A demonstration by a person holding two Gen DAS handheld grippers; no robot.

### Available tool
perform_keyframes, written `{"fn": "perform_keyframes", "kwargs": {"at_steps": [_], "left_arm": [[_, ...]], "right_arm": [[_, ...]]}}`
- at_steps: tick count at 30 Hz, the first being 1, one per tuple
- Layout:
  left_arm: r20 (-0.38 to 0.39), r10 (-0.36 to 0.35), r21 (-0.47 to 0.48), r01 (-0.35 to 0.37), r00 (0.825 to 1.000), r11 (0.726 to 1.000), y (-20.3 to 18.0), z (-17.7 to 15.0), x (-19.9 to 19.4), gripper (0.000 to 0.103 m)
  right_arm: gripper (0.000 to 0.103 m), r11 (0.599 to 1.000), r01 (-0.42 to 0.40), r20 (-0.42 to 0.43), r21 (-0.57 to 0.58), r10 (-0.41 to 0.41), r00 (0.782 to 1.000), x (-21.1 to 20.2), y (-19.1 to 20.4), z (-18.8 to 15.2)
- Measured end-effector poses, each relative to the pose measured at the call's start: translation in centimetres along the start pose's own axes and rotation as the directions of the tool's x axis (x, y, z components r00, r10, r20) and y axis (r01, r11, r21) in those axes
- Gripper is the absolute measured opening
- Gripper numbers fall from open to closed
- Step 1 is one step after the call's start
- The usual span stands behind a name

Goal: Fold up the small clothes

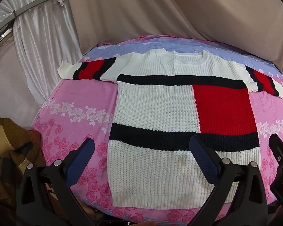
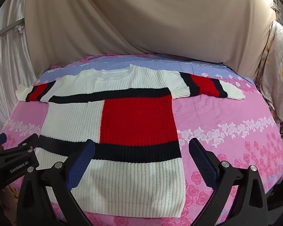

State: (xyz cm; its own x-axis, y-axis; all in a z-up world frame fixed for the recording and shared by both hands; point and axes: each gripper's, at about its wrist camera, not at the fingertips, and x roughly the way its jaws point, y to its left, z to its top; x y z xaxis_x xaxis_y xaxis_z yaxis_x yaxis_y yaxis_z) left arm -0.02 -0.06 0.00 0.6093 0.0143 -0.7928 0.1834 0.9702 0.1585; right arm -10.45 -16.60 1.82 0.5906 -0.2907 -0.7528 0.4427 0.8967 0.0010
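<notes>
A knitted sweater (image 1: 154, 101) (image 2: 122, 173), white with black bands and a red block, lies flat and spread out on a pink flowered bedcover (image 1: 77, 98) (image 2: 226, 116). Both sleeves stretch out sideways, the collar at the far end. My left gripper (image 1: 141, 150) hovers open above the sweater's lower left part, nothing between its blue pads. My right gripper (image 2: 141, 150) hovers open above the lower right part near the hem, also holding nothing. In the left wrist view, part of the right gripper (image 1: 281, 162) shows at the right edge; the left gripper's body (image 2: 15, 160) shows at the left in the right wrist view.
Beige and white curtains (image 1: 160, 9) hang behind the bed. A brown checked cloth (image 1: 11, 146) lies off the bed's left side. A pale printed fabric (image 2: 277, 71) hangs at the right. Bare bedcover lies on both sides of the sweater.
</notes>
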Motion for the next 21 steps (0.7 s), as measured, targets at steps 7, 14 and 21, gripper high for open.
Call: {"fn": "perform_keyframes", "kwargs": {"at_steps": [7, 14, 21], "left_arm": [[-0.004, 0.001, -0.002, -0.001, 1.0, 1.0, -0.74, 0.36, 0.44, 0.098], [0.0, -0.011, 0.001, 0.011, 1.0, 1.0, -0.44, 0.14, 0.0, 0.098], [0.0, -0.012, 0.0, 0.012, 1.0, 1.0, -0.45, 0.1, 0.3, 0.098]], "right_arm": [[0.098, 1.0, -0.002, -0.001, -0.001, 0.002, 1.0, 0.14, -0.23, 0.12], [0.098, 1.0, -0.002, -0.002, -0.009, 0.002, 1.0, 0.39, 0.01, 0.19], [0.098, 1.0, -0.005, -0.003, -0.015, 0.005, 1.0, 0.73, -0.1, 0.35]]}}
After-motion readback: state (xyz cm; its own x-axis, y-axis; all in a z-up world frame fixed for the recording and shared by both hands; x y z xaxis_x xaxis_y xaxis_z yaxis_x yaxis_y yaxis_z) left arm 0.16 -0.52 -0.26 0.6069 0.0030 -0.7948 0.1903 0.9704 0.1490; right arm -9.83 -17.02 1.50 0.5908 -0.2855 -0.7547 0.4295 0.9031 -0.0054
